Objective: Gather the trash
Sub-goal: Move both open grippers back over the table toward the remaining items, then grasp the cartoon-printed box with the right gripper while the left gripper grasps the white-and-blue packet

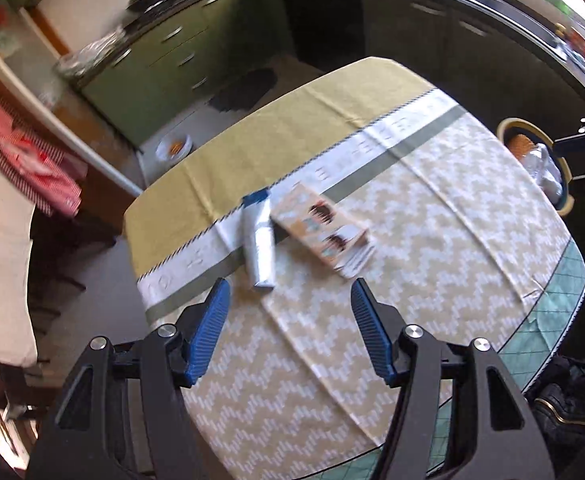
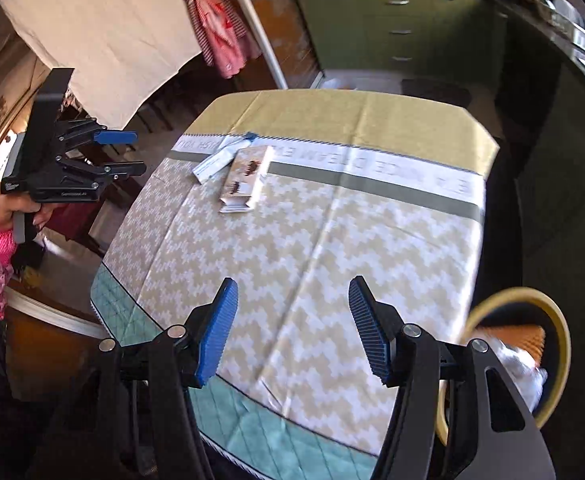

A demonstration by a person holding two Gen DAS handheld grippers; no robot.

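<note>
Low centre of the left view: left gripper (image 1: 290, 300), jaws spread wide, nothing between them, poised above the table (image 1: 432, 240). Just beyond its tips, mid-frame, the tube (image 1: 258, 240) lying flat, blue cap toward the far edge, near end pointing back at the gripper. Right beside it, touching or nearly so, the carton (image 1: 324, 232), flat too and angled away to the right. Best taken one at a time, judging from the layout: nearer tube first, pads straddling its narrow width, closing mid-body so as not to nudge the carton. Upper right of that view, off the table edge, the bin (image 1: 532, 160), yellow-rimmed, already holding plastic and something orange. Low centre of the right view: right gripper (image 2: 292, 300), likewise wide open and empty, well short of both items, bin at lower right; better kept clear of the carry path.
</note>
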